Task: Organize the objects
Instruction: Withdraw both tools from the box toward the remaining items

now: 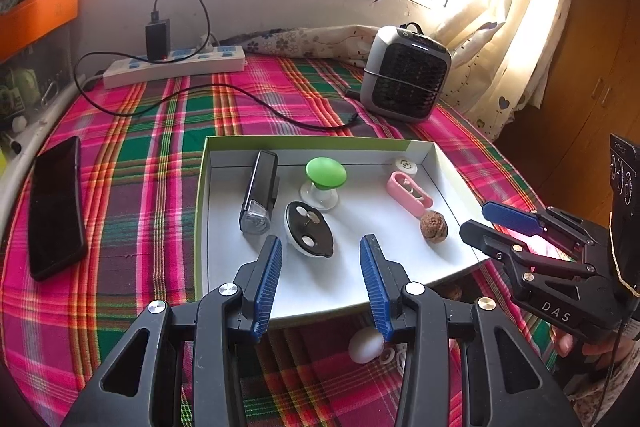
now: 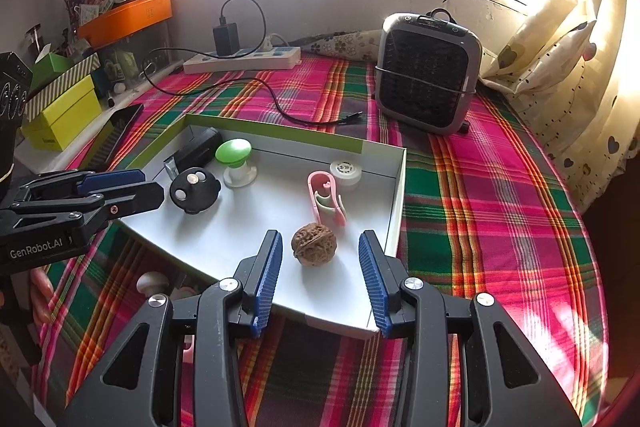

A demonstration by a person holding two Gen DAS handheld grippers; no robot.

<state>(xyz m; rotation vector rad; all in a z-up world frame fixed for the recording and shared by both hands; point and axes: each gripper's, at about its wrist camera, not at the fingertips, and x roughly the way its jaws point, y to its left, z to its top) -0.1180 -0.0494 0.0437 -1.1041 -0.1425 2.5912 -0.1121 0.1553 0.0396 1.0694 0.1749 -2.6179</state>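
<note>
A white box lid [image 1: 224,219] [image 2: 394,203] lies on the plaid cloth. It holds a black bike light [image 1: 259,193] [image 2: 198,149], a green-topped knob [image 1: 325,173] [image 2: 234,151], a black round disc [image 1: 309,229] [image 2: 195,189], a pink clip [image 1: 409,193] [image 2: 325,195], a white round cap [image 1: 405,166] [image 2: 346,171] and a walnut [image 1: 434,229] [image 2: 314,243]. My left gripper [image 1: 321,249] [image 2: 154,183] is open and empty above the lid's near edge. My right gripper [image 2: 320,247] [image 1: 472,217] is open, with the walnut lying between its fingers, untouched.
A small white egg-like object [image 1: 366,346] [image 2: 152,283] lies on the cloth just in front of the lid. A black phone [image 1: 56,207] lies at the left. A power strip [image 1: 176,65] with cables and a grey heater [image 1: 404,75] [image 2: 428,75] stand at the back.
</note>
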